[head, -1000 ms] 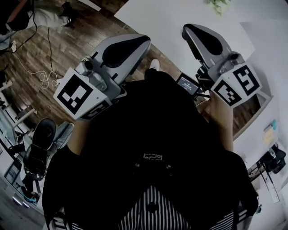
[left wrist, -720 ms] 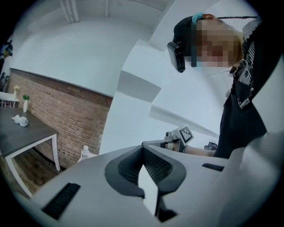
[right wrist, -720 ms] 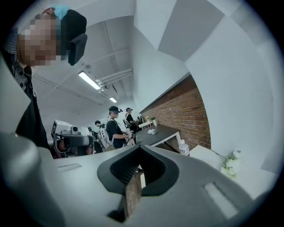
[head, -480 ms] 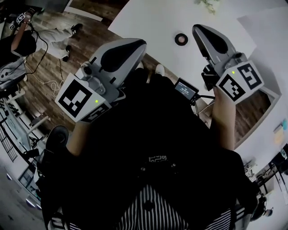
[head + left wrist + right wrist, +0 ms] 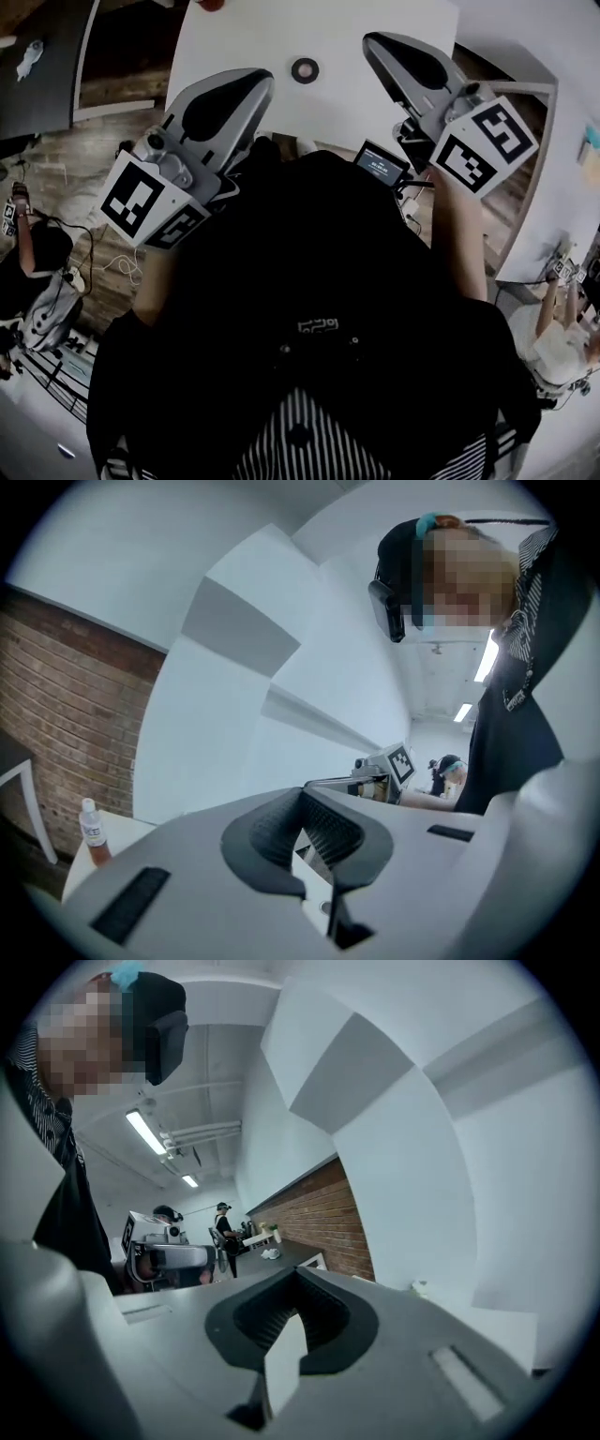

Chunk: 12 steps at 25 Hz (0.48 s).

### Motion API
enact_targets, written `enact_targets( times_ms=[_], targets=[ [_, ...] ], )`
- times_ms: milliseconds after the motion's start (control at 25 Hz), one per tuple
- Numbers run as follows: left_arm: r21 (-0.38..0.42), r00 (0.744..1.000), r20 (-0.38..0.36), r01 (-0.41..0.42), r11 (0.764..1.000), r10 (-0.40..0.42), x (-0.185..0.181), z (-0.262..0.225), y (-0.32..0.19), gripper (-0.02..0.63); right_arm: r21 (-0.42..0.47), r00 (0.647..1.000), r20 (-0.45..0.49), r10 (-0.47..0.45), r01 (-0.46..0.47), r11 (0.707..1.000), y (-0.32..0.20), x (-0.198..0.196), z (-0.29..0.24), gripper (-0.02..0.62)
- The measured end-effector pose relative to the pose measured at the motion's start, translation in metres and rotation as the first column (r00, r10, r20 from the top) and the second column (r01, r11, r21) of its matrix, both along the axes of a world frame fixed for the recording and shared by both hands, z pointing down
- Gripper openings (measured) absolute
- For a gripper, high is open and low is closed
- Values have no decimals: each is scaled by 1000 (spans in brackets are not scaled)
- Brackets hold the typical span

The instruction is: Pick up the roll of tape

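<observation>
White tabletop (image 5: 281,28) fills the top of the head view. The tape (image 5: 305,70), a dark ring, lies flat on it near the front edge. The left hand-held gripper (image 5: 262,82) and the right hand-held gripper (image 5: 373,44) are held up on either side, tips towards the tabletop. The tape lies between the two tips, apart from both and nearer the left one in this view. Only bare tabletop shows between the tape and either tip.

Each gripper's own view shows its ribbed pads pressed together at the tips, pinching nothing.

A red thing (image 5: 211,5) sits at the far edge of the tabletop, cut off by the frame and well apart from the tape. A small screen (image 5: 380,161) hangs just below the right gripper, against the person's black top (image 5: 309,281).

To the left is wooden floor (image 5: 103,159) with loose cables (image 5: 108,267). A seated person (image 5: 33,272) is beside them, and another person (image 5: 562,328) is at the far right.

In the left gripper view a small bottle (image 5: 91,825) stands upright on a white surface in front of a brick wall (image 5: 66,714). The right gripper view shows more brick and, far back, two standing figures (image 5: 225,1218).
</observation>
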<state>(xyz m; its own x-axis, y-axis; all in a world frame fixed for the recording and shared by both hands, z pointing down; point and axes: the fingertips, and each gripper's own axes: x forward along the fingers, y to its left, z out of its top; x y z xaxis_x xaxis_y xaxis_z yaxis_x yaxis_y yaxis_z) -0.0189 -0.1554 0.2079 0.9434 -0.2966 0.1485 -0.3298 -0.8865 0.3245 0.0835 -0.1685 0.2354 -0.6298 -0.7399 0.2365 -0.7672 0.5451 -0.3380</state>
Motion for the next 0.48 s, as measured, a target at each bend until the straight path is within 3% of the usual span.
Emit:
enact_targets(
  times_ms=[200, 480],
  targets=[
    [26, 990, -58, -129, 991, 130, 16, -7, -1, 6, 18, 993, -39, 114, -113, 993, 17, 12, -11, 5],
    [31, 973, -43, -224, 974, 225, 30, -2, 6, 6, 17, 978, -46, 205, -204, 979, 32, 26, -4, 5]
  ],
)
